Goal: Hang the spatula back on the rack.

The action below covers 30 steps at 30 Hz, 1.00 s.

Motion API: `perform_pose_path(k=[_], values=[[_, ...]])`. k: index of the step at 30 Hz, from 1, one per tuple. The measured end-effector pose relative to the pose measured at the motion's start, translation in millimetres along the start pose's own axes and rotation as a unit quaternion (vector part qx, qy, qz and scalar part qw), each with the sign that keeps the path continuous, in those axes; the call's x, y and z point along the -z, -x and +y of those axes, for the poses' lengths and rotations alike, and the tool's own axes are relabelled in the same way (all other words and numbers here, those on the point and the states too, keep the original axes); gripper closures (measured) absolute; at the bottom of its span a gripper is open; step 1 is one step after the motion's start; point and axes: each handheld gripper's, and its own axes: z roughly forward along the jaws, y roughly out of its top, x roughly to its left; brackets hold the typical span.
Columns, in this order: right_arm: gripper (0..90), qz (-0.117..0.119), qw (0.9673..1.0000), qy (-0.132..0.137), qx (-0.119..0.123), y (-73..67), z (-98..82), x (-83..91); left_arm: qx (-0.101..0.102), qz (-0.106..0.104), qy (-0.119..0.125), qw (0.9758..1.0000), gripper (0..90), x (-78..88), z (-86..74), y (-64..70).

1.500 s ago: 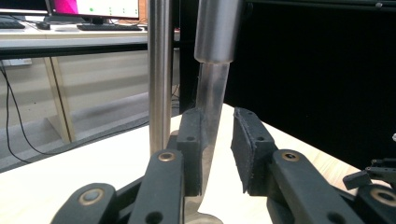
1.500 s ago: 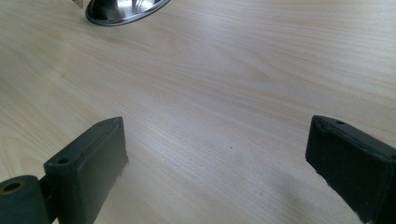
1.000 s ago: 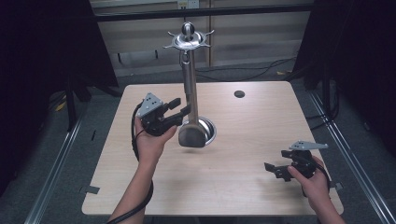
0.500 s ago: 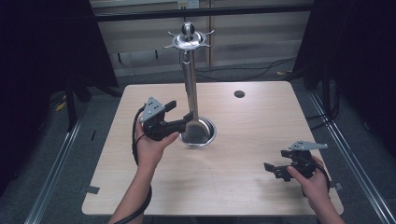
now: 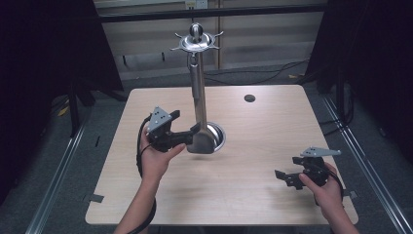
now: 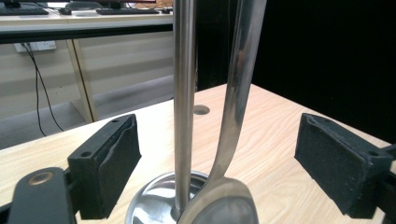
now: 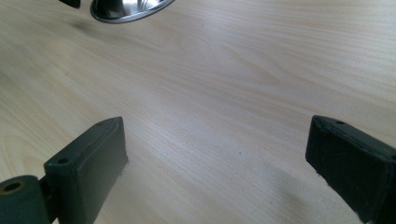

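A steel stand point(image 5: 198, 92) with a hooked crown rises from a round base point(image 5: 217, 137) at the table's middle. A steel spoon point(image 5: 200, 143) hangs bowl down beside the pole, its handle running up toward the crown. My left gripper point(image 5: 190, 134) is at the spoon's bowl, and its jaws have just been opening. In the left gripper view the pole point(image 6: 183, 93) and the spoon handle point(image 6: 236, 93) stand between the pads point(image 6: 105, 163), which touch neither. My right gripper point(image 5: 287, 178) rests open near the front right, with bare wood between its fingers point(image 7: 88, 163).
The wooden table point(image 5: 253, 190) has a small round hole point(image 5: 250, 98) at the back right. Metal rails run along the floor on both sides. Dark curtains hang left and right, and cables lie behind the table. The stand's base point(image 7: 126, 9) is far ahead in the right gripper view.
The left gripper's jaws have spread apart and let go of the spoon's bowl, which now hangs by the pole. The right gripper has not moved.
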Motion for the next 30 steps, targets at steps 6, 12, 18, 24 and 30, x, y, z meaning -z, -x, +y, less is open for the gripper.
perform_pose_path(k=[6,12,18,24,30], values=[[4.9,0.001,1.0000,0.000,0.001,-0.4,0.0,0.0,-0.001,0.002,-0.003,1.0000,12.7,2.9,-6.4,0.2],[4.9,0.001,1.0000,-0.001,0.002,-0.3,-0.1,-0.1,0.000,0.004,-0.005,1.0000,11.8,4.7,-10.4,-1.9],[5.0,0.002,1.0000,-0.002,0.000,-0.7,0.0,-0.1,-0.001,0.004,-0.014,0.9999,11.3,6.0,-14.9,-3.8],[5.1,0.001,1.0000,-0.002,0.000,-0.8,-0.1,-0.4,0.002,0.004,-0.019,0.9998,11.0,7.3,-20.0,-5.2],[5.0,0.002,1.0000,-0.001,0.002,-1.0,0.0,-0.8,0.003,-0.001,-0.023,0.9997,10.2,8.2,-25.1,-4.9]])
